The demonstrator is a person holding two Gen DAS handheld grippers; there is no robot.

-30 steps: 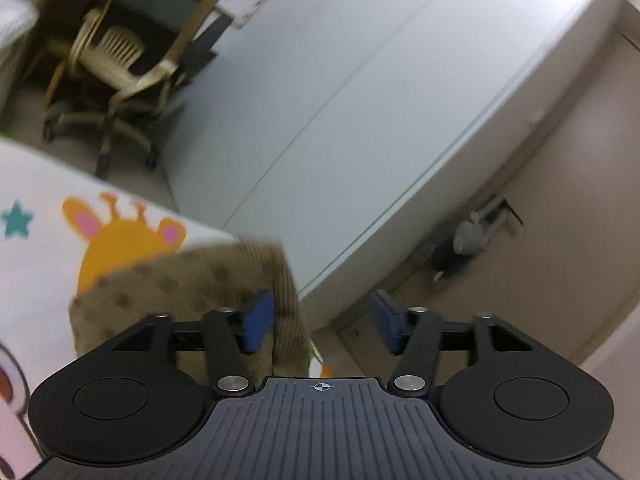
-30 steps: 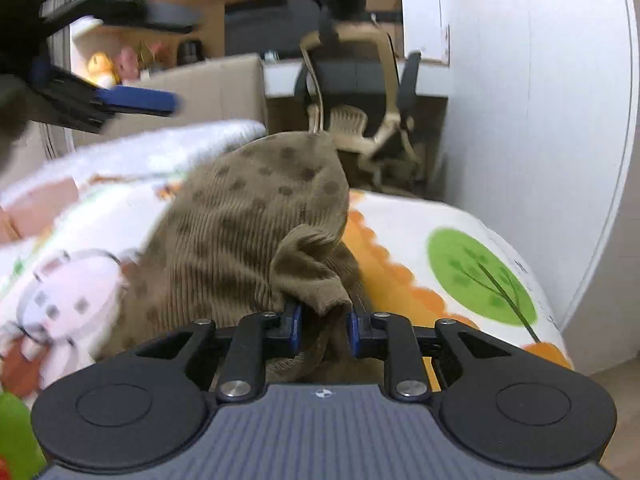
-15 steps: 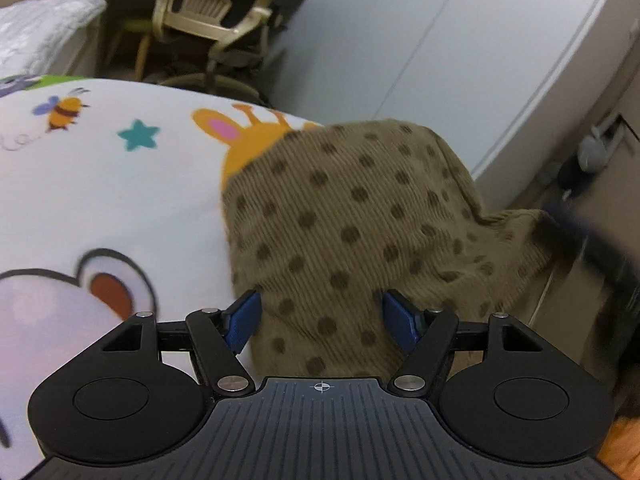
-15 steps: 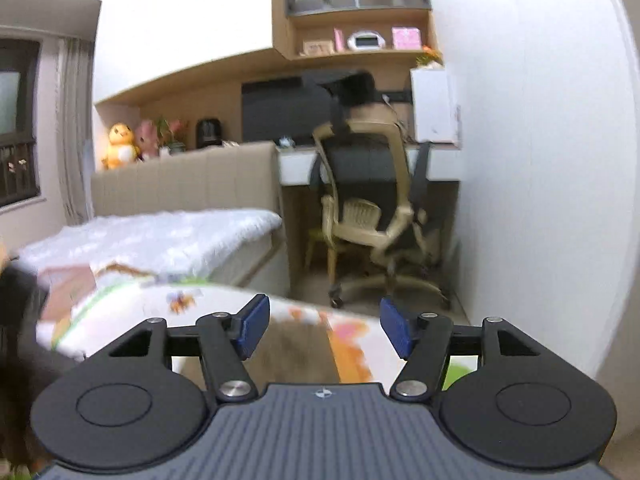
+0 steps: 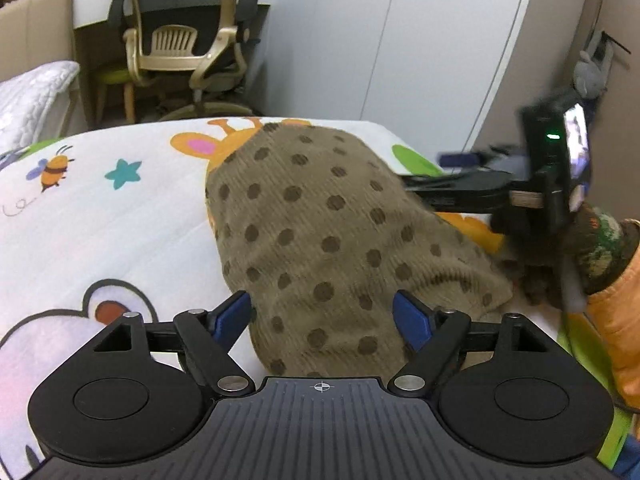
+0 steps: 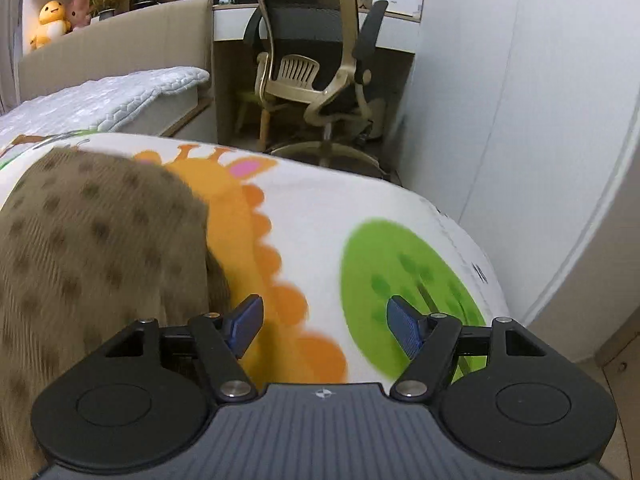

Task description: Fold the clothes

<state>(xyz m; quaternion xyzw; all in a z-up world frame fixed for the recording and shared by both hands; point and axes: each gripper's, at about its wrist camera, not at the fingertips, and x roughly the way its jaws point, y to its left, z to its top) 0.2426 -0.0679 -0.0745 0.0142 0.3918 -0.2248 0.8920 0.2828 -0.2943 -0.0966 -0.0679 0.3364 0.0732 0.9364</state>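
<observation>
Two grippers: both had their jaws spread wide, neither holding anything
Left gripper [image 5: 322,314]: hung low over the near end of the garment, blue fingertips [image 5: 234,314] on either side of the cloth without pinching it
Right gripper [image 6: 324,322]: sat over the printed blanket [image 6: 320,208], the garment's edge just beside its left fingertip — seen blurred from the left wrist view [image 5: 460,158], by the garment's right side
Garment [image 5: 320,232]: brown corduroy with dark dots, lying in a folded mound on the blanket, covering part of an orange giraffe print [image 6: 256,240]
Sleeve [image 5: 616,320]: orange, at the right edge
Beyond the bed: beige office chair [image 6: 316,68] — white wardrobe [image 5: 400,36] to its right
</observation>
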